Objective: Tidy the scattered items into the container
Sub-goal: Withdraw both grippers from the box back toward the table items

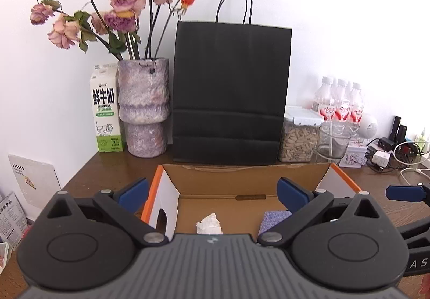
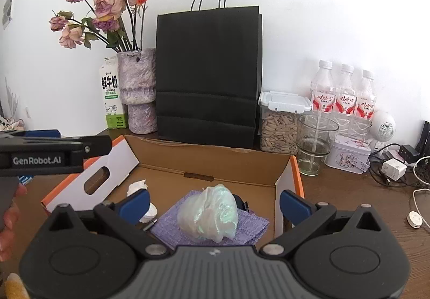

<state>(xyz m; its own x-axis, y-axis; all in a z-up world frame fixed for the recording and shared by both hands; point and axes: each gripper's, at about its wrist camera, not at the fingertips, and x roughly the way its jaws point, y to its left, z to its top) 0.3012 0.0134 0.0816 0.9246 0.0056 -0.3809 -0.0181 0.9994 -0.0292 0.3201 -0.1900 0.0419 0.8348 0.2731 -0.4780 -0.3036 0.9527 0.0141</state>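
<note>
An open cardboard box with orange edges sits on the brown table. Inside it lie a crumpled white tissue and a purple cloth. My left gripper hangs open over the box's near side with nothing between its pads. In the right wrist view a crumpled translucent plastic bag rests on the purple cloth inside the box. My right gripper stands wide open around the bag, both pads clear of it. The tissue lies left of the bag.
Behind the box stand a black paper bag, a vase of dried roses, a milk carton, a seed jar, a glass, water bottles and a tin. Cables and chargers lie right.
</note>
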